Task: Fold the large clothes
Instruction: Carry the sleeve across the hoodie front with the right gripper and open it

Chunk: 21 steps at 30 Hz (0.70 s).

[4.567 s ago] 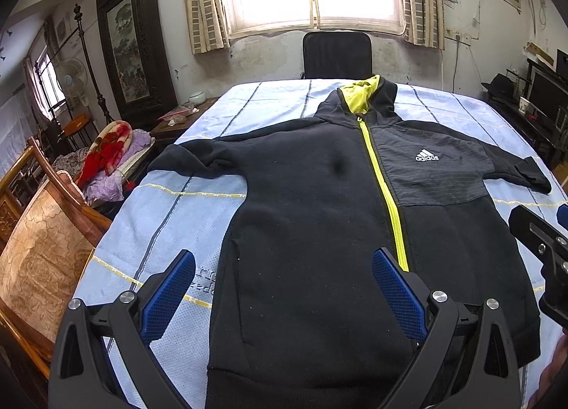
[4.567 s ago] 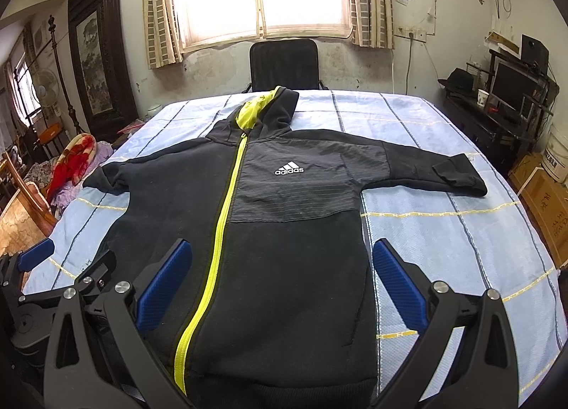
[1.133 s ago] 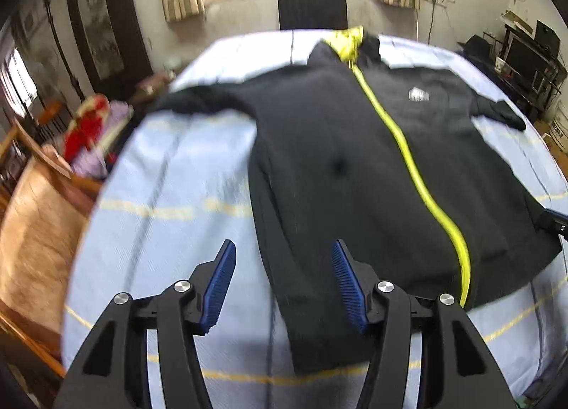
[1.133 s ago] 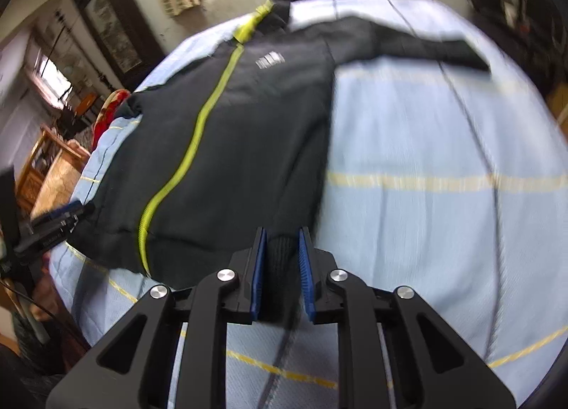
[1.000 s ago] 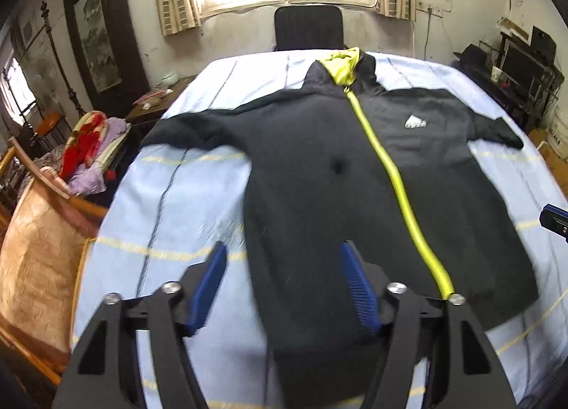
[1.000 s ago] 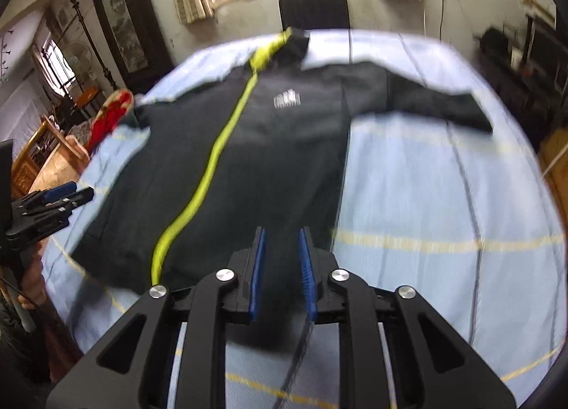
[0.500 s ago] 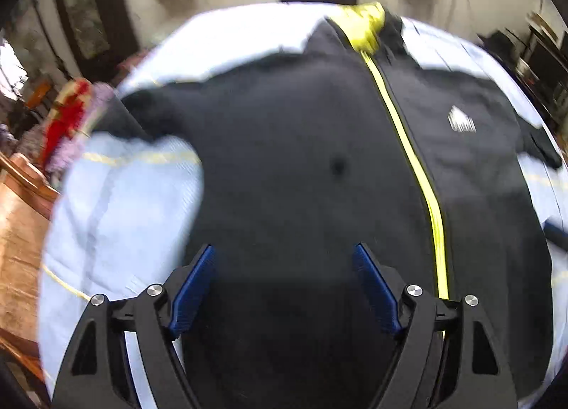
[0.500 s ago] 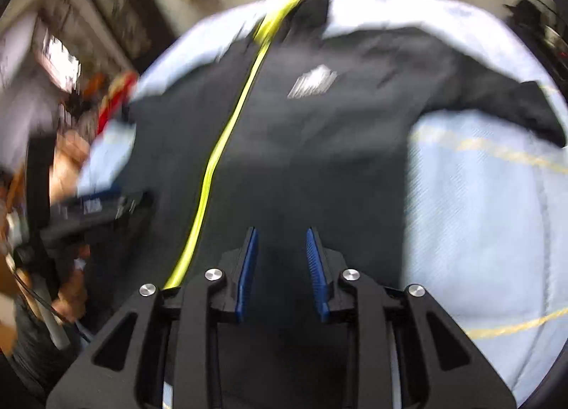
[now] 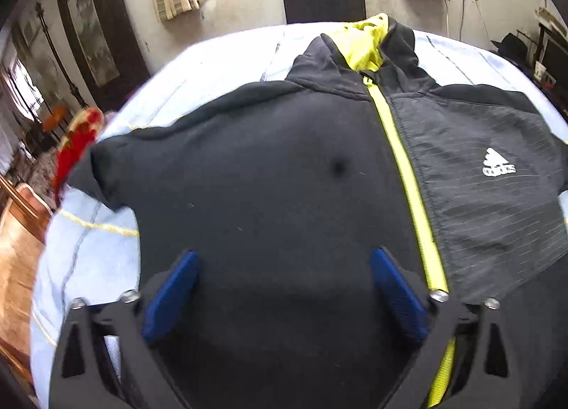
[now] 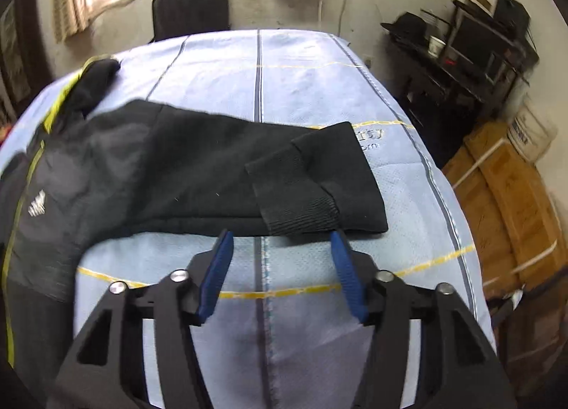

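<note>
While the black zip hoodie (image 9: 284,167) was laid flat on the blue bedcover (image 10: 301,71), no fold was made; the left gripper (image 9: 284,288) and right gripper (image 10: 280,267) were opening, nothing grasped.

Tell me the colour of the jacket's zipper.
Bright yellow-green zipper against the black jacket; clearest in the left wrist view.

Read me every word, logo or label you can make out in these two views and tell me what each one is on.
"adidas", white with the three-stripe logo, on the grey chest panel of the black jacket.
The same logo in the right wrist view: too blurred to read.
Printed text on the blue table cover by the sleeve cuff: partly hidden and too small to read.
Lettering on the white bucket: too blurred to read.
</note>
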Motion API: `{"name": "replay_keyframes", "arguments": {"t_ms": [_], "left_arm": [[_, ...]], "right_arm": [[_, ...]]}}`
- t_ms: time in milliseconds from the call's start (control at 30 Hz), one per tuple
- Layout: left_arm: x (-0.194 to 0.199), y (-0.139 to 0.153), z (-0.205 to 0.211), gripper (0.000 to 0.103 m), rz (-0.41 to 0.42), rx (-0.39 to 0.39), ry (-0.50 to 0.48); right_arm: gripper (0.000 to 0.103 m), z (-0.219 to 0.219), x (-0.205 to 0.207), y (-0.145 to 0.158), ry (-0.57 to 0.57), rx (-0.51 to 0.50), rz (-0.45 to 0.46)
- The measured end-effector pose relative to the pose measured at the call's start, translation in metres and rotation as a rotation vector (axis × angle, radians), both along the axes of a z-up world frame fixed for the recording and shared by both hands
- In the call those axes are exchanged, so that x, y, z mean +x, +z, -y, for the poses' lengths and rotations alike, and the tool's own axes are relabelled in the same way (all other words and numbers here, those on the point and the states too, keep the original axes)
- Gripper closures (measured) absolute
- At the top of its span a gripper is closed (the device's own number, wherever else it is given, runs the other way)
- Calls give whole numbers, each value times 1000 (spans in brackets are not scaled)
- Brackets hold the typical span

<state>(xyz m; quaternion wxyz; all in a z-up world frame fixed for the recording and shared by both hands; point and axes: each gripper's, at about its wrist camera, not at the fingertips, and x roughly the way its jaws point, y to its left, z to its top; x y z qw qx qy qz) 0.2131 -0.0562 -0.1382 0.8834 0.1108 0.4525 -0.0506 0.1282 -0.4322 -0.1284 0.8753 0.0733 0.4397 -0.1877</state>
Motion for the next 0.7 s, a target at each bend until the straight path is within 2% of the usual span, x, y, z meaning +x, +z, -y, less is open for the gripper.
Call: {"name": "replay_keyframes", "arguments": {"t_ms": [33, 167, 233, 333, 433, 600, 700], "left_arm": [[2, 0, -5, 3, -16, -33, 4], [9, -4, -13, 3, -52, -105, 11], [9, -4, -12, 3, -49, -104, 11], [9, -4, -10, 3, -43, -97, 10], [12, -6, -10, 3, -47, -110, 13], [13, -7, -12, 3, -49, -121, 17], [14, -7, -12, 3, -49, -121, 17]], "right_arm": [[46, 1, 3, -2, -9, -50, -4], [47, 19, 9, -12, -44, -131, 1], [47, 24, 6, -8, -49, -151, 26], [47, 33, 0, 1, -59, -124, 78], [47, 45, 4, 0, -95, -150, 57], [45, 69, 13, -7, -122, -65, 41], [46, 91, 1, -1, -163, 86, 118]]}}
